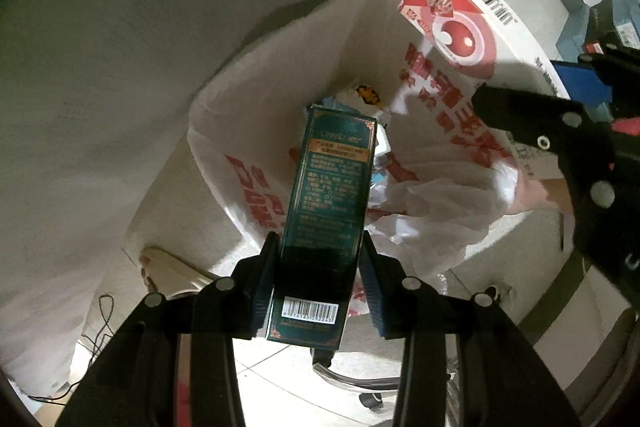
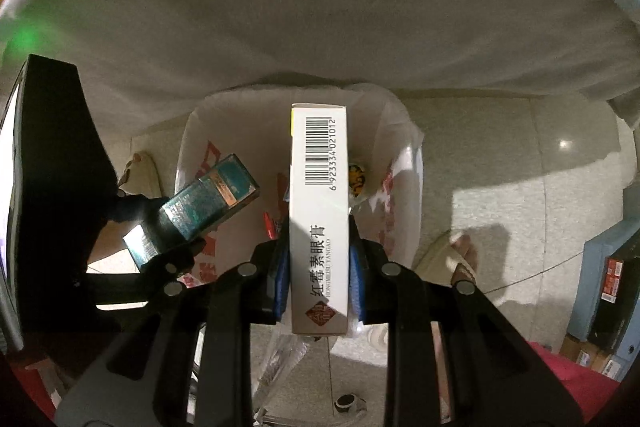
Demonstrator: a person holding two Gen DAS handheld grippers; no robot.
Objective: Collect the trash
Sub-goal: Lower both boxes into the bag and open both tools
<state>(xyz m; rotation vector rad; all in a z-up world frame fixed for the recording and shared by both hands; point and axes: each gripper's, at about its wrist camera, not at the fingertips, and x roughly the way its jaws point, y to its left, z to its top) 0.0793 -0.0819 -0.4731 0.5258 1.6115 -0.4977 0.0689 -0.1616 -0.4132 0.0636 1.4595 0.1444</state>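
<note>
My left gripper (image 1: pixel 318 251) is shut on a dark green box (image 1: pixel 332 179) with gold trim and a barcode, held over the open mouth of a white plastic bag (image 1: pixel 240 147) with red print. My right gripper (image 2: pixel 318 239) is shut on a white box (image 2: pixel 318 187) with a barcode and Chinese text, also held above the bag (image 2: pixel 192 131). The white box with its red eye picture shows in the left wrist view (image 1: pixel 472 23), and the green box shows in the right wrist view (image 2: pixel 208 199). Small scraps lie inside the bag.
A white cloth-covered edge (image 2: pixel 320 7) hangs behind the bag. Slippered feet (image 2: pixel 460 251) stand on the tiled floor. A chair base (image 1: pixel 360 379) is below. Boxes and a shelf (image 2: pixel 608 275) stand at the right.
</note>
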